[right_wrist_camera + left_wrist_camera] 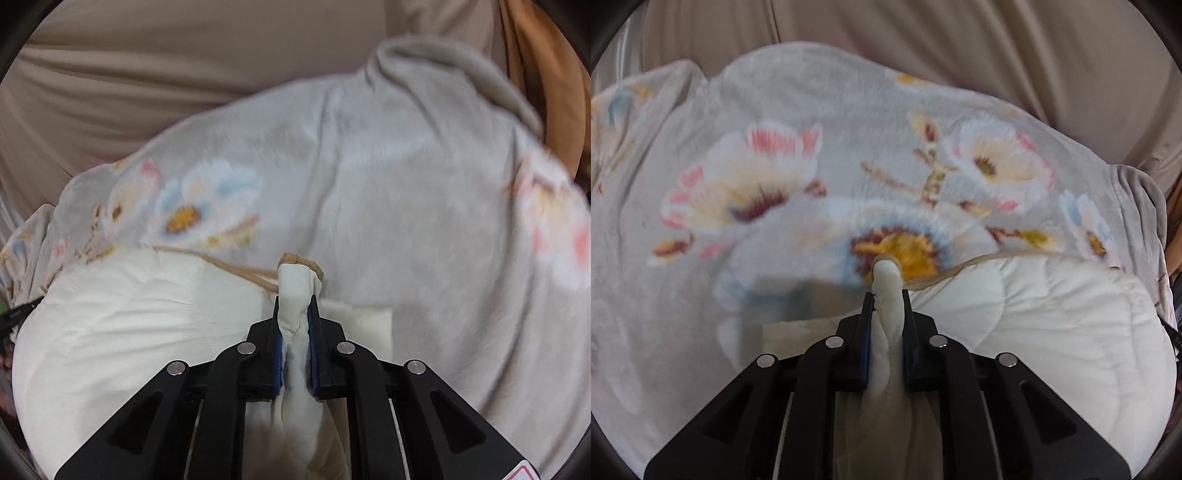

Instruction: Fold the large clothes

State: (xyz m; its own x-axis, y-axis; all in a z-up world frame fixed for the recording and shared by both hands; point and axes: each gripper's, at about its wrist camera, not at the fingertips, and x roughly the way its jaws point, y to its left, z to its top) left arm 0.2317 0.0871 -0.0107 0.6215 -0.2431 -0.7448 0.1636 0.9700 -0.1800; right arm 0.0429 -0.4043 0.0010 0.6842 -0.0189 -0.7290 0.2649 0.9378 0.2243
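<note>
Hidden: the floral blanket [849,155] is motion-blurred; its far edges run out of frame.
Left gripper [886,295]: clenched on a bunched fold of the blanket's cream quilted underside [1052,332].
Right gripper [295,299]: pinching the tan-trimmed hem [299,260], jaws tight.
Blanket: heaped over a beige sheet [110,74].
Room: bare sheet lies beyond the heap.
</note>
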